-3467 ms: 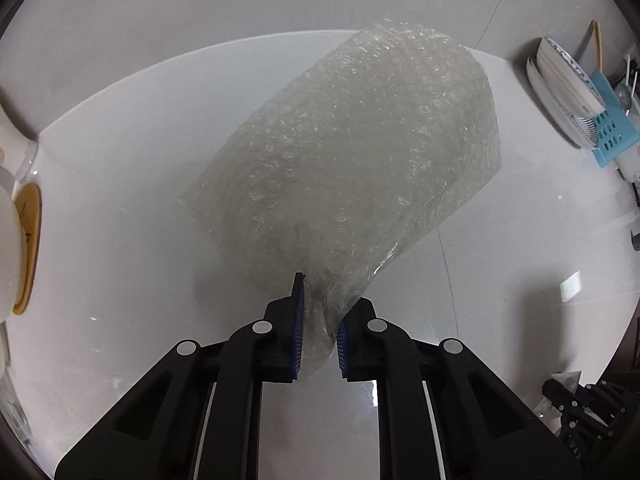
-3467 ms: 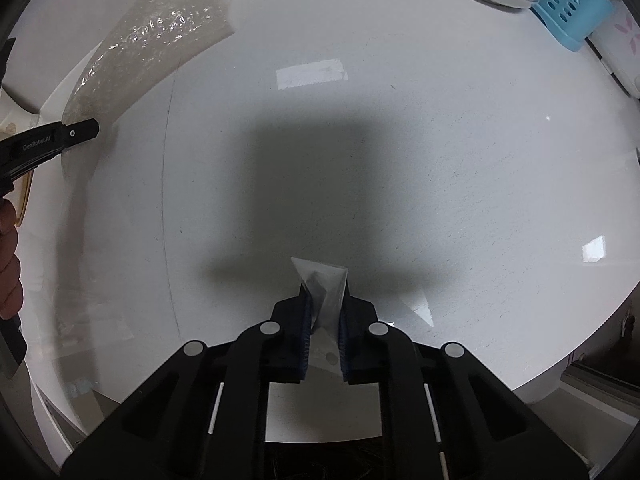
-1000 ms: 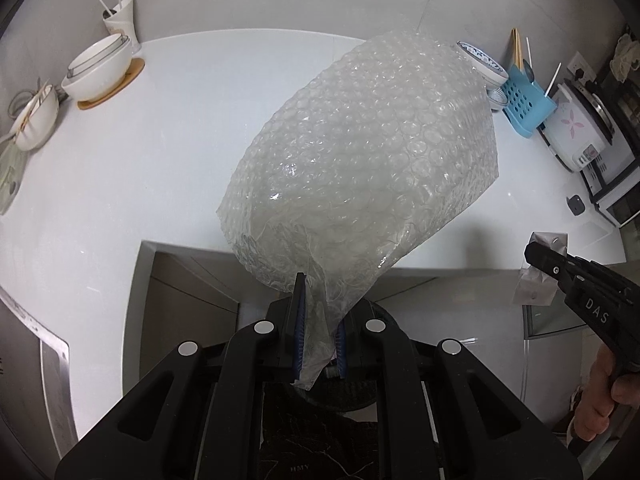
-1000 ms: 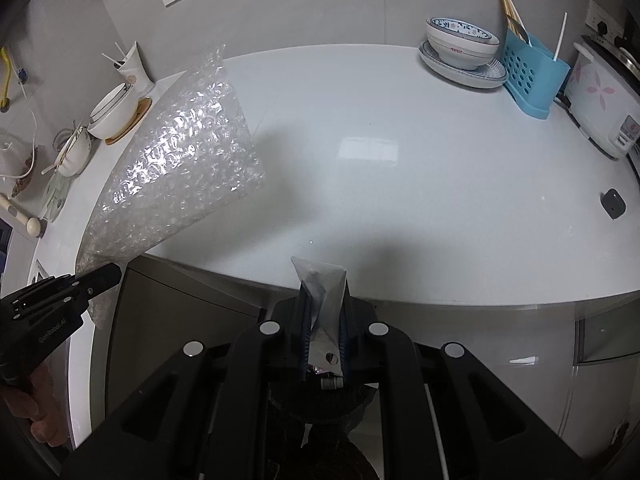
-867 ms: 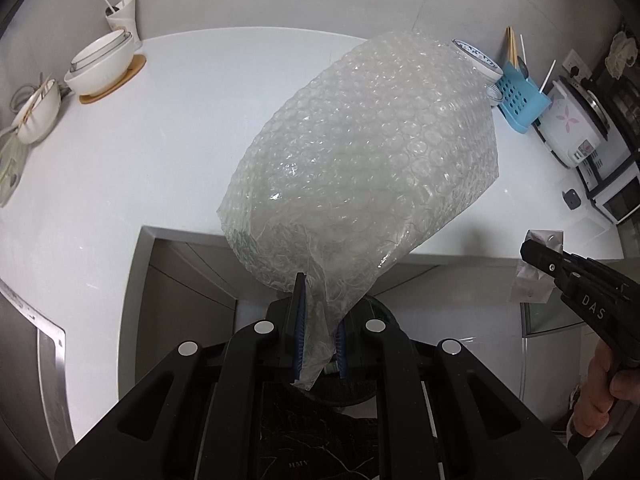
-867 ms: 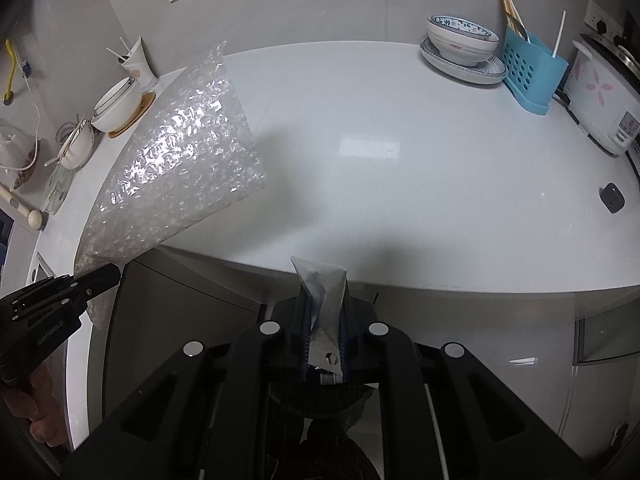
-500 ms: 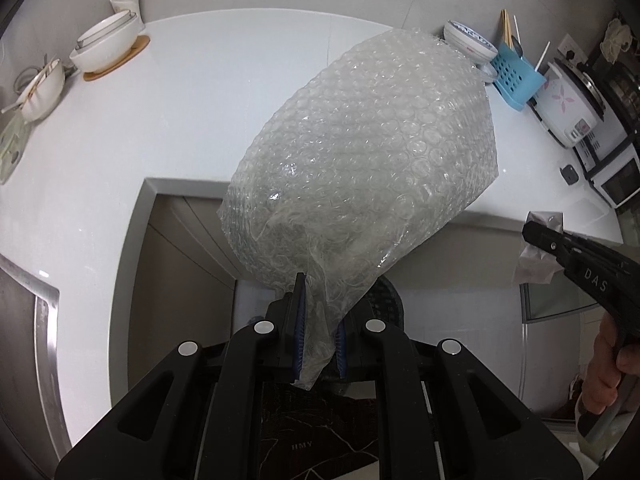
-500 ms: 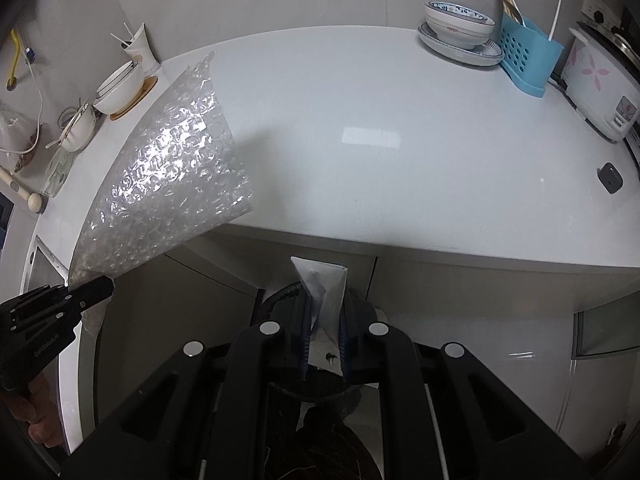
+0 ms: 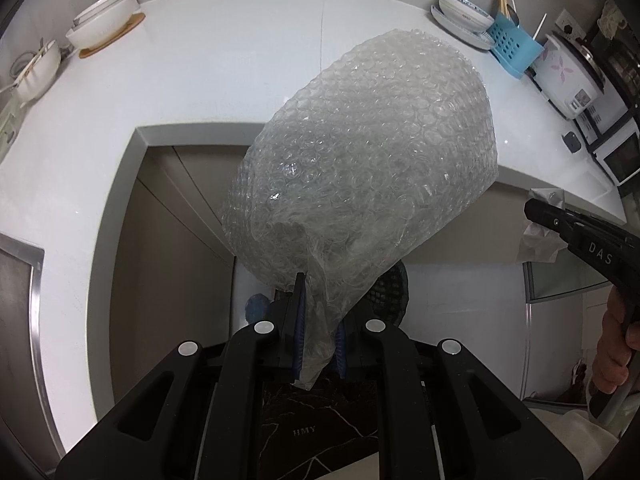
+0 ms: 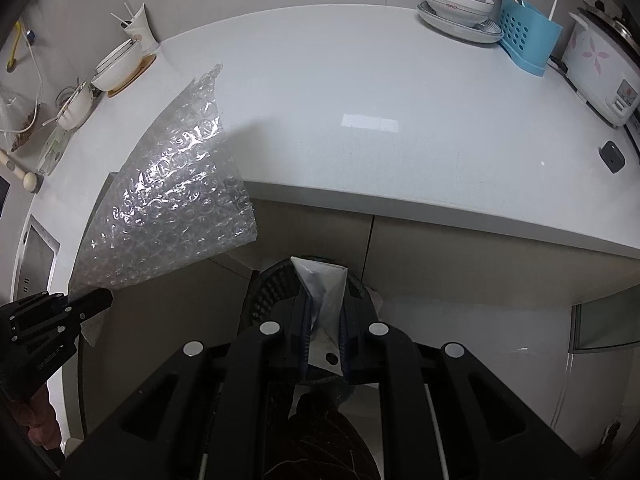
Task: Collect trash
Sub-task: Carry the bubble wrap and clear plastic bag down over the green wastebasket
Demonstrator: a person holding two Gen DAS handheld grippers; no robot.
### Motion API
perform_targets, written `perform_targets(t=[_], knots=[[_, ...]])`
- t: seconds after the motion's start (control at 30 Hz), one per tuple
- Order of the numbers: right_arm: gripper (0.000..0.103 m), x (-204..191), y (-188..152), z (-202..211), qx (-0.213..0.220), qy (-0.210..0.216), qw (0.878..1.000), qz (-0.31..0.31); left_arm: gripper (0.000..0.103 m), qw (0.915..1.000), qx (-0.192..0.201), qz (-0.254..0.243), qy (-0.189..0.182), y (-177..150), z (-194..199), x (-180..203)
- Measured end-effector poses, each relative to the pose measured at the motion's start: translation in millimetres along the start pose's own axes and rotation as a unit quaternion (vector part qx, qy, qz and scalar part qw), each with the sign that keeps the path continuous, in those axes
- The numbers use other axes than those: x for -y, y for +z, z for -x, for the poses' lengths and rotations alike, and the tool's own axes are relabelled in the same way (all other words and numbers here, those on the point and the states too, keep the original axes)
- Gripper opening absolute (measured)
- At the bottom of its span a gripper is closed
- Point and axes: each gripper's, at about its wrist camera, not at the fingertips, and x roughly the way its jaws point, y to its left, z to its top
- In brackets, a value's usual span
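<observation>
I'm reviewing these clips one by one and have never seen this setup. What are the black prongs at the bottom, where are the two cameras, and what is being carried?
There is no robot here. A person holds a two-finger gripper in each hand, and each gripper carries a fisheye camera that looks forward along its fingers, so the black prongs are the tool itself.

In the left wrist view, the left gripper is shut on a big sheet of bubble wrap. In the right wrist view, the right gripper is shut on a small clear plastic wrapper.

Both hang off the edge of the white counter, above a dark mesh bin on the floor.

On the counter stand bowls, a blue utensil caddy and a rice cooker.
</observation>
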Motion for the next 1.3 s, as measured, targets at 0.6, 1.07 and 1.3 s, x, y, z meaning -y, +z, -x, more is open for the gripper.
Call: perform_targets(t=[0.6, 1.07, 1.3], knots=[[0.011, 4, -24, -53, -0.027, 0.005, 1.0, 0.001, 0.011, 0.9983, -0.055, -0.009, 0.015, -28, -62, -3], [0.011, 12, -44, -97, -0.046, 0.01, 0.999, -0.002, 0.011, 0.996, -0.083, -0.026, 0.017, -45, -108, 1], [0.011, 15, -49, -101, -0.046, 0.011, 0.999, -0.006, 0.011, 0.9954, -0.087, -0.037, 0.017, -49, -107, 5]])
